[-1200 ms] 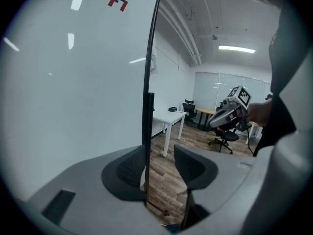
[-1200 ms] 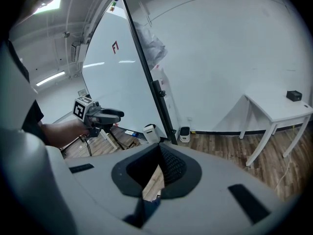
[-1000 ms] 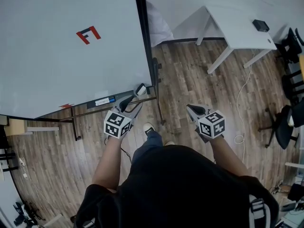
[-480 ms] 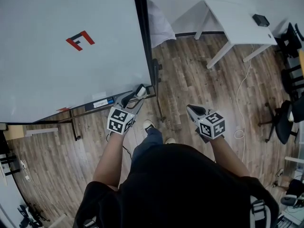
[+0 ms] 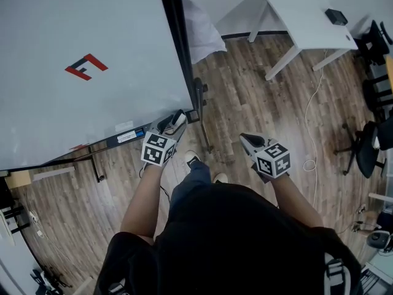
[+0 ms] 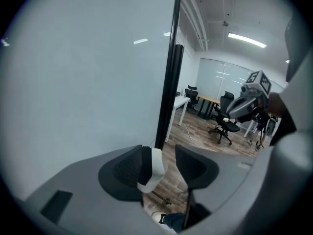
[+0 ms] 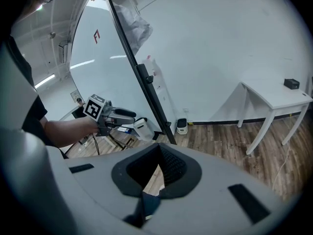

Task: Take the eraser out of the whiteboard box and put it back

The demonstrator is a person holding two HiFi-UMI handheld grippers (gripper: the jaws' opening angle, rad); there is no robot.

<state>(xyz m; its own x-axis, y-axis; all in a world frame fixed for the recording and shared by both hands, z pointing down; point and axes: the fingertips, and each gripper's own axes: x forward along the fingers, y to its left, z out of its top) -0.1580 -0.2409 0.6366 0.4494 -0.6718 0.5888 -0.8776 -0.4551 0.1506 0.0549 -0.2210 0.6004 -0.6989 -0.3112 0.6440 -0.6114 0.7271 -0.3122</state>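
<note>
A white eraser (image 5: 179, 117) with a black felt side sits in my left gripper (image 5: 175, 121), which is shut on it. It hangs in the air by the lower right corner of the whiteboard (image 5: 80, 54), just right of the board's tray (image 5: 126, 135), which holds a blue marker. In the left gripper view the eraser (image 6: 150, 166) lies against the left jaw, next to the board's black edge post (image 6: 168, 92). The right gripper view shows the same eraser (image 7: 142, 128) held off the tray. My right gripper (image 5: 247, 141) is shut and empty, low over the floor to the right.
The whiteboard stand's black legs (image 5: 204, 128) run across the wood floor under the left gripper. A white desk (image 5: 307, 23) stands at the back right, office chairs (image 5: 368, 158) at the far right, and a white cable (image 5: 310, 158) lies on the floor. The person's shoe (image 5: 191, 163) is below.
My left gripper has moved up and closer to the whiteboard's lower right corner with the eraser in it. The right gripper has stayed in place.
</note>
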